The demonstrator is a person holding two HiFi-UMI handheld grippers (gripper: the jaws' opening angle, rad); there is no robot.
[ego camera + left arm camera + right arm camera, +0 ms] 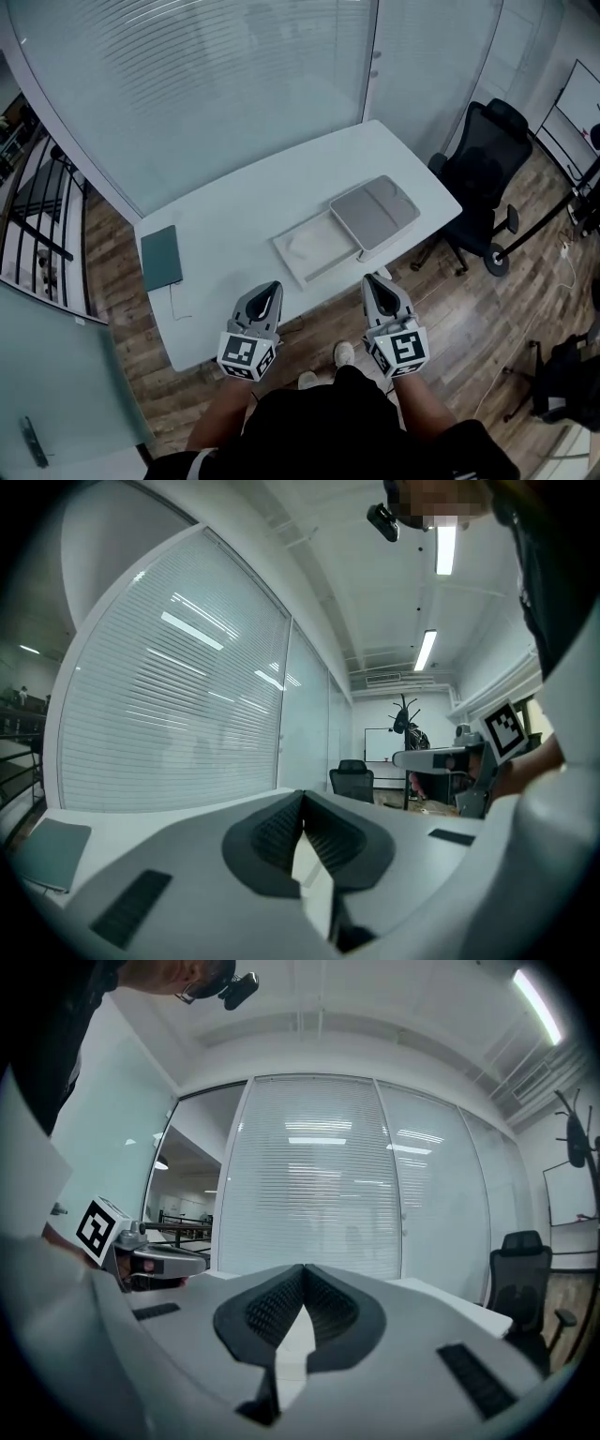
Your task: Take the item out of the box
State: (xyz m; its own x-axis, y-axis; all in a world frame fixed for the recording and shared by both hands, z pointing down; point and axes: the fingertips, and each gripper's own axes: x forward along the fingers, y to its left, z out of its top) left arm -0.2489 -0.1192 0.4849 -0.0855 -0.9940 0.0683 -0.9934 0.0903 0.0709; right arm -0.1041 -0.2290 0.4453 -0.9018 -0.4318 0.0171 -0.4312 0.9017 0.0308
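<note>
The task is at its start, as I judge it. The box [288, 265] lies open on the table [225, 216], and the grey lid [373, 212] lies beside it, touching its far right corner. A pale shape inside the box is probably the item [314, 242] (it is too small in the head view to be sure). So the opening is done. What is left is the reach, the grasp and the lift out of the box.

The 2 grippers are both in front of the table edge, above the floor, and point level toward the table. The box is ahead of the fingers, between the 2 grippers' lines, and well apart from both. The lid is ahead of the right fingers and a little to their right. A green notebook [161, 256] is ahead of the left fingers, far to their left.

The left gripper [302, 794] has its fingers [277, 832] clenched: the tips meet and nothing is between the ribbed pads. The right gripper [304, 1267] is the same, its fingers [272, 1307] pressed tip to tip and empty. Neither one touches the box, the lid or the table. Both must spread their fingers before any grasp of the item is possible.
</note>
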